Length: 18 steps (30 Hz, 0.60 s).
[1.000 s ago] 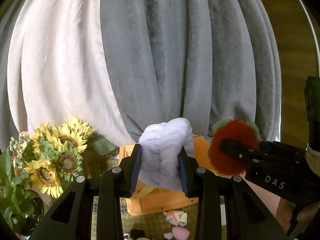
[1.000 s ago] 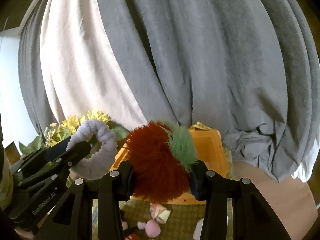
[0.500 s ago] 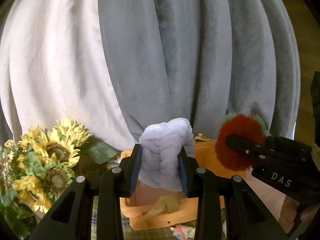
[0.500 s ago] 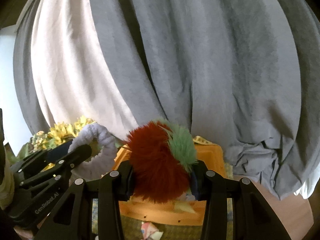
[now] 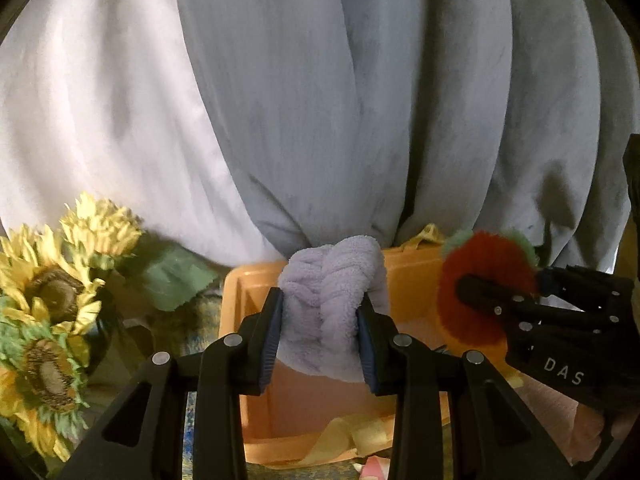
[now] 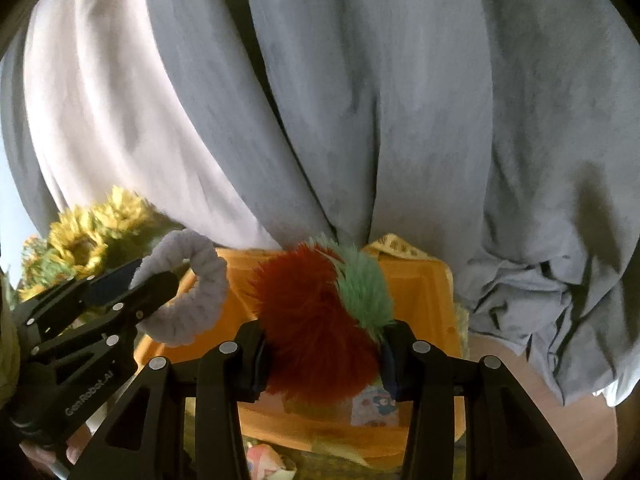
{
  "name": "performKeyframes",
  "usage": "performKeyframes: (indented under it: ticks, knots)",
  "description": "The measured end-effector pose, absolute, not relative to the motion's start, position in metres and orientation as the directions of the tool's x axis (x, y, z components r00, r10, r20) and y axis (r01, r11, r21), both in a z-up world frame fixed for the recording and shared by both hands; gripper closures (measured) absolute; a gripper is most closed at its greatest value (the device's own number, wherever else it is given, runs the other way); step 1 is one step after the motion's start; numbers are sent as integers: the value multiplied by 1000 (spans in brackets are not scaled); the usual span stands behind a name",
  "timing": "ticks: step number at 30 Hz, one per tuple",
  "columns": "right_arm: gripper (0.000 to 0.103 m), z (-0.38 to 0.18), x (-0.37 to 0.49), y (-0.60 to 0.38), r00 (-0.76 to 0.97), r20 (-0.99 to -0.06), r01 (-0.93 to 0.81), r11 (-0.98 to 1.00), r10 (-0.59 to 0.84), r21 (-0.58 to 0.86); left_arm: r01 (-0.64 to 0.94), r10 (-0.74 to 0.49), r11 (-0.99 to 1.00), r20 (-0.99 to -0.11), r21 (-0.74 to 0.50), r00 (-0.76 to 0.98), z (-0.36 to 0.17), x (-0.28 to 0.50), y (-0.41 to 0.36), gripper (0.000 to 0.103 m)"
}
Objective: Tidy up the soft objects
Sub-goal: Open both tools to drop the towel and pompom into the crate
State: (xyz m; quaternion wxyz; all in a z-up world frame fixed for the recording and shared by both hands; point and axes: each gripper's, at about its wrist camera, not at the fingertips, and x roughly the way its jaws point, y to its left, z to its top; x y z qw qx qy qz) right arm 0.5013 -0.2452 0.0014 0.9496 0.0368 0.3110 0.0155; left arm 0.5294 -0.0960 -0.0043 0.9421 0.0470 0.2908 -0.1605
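My left gripper [image 5: 320, 336] is shut on a lavender braided plush ring [image 5: 332, 288], held above the orange bin [image 5: 256, 412]. In the right wrist view the left gripper [image 6: 152, 284] and its ring [image 6: 192, 312] show at left. My right gripper [image 6: 322, 360] is shut on a red furry pompom with a green tuft [image 6: 316, 320], also over the orange bin [image 6: 420, 288]. The left wrist view shows the right gripper [image 5: 472, 284] and pompom [image 5: 480, 264] at right.
Artificial sunflowers [image 5: 48, 292] stand left of the bin, also in the right wrist view [image 6: 80, 240]. Grey and white curtains [image 5: 360, 100] hang right behind the bin. A yellow ribbon [image 5: 344, 436] and a printed card [image 6: 376, 404] lie in the bin. Small toys [image 6: 264, 460] lie before it.
Both grippers moved forward and lower toward the bin with their objects; the bin now looks larger and closer. Both grips are unchanged.
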Motion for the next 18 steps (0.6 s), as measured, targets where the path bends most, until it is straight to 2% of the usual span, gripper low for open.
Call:
performKeyframes:
  ticks: [6, 11, 14, 16, 18]
  knots:
    - [59, -24, 522, -251, 744, -666, -7, 998, 47, 62, 330, -241, 944, -625, 29, 743, -26, 547, -106, 68]
    - [58, -43, 532, -257, 703, -709, -2, 998, 51, 70, 321, -213, 946, -654, 48, 726, -37, 555, -108, 60]
    - [51, -48, 537, -261, 682, -729, 11, 996, 54, 85, 323, -213, 945, -666, 44, 715, -40, 556, -109, 51]
    - [39, -47, 537, -264, 682, -729, 22, 995, 55, 96, 318, -208, 947, -668, 45, 714, -39, 556, -109, 37]
    - [35, -45, 536, -266, 691, -722, 32, 995, 45, 92, 312, -206, 949, -662, 45, 721, -36, 553, -108, 36]
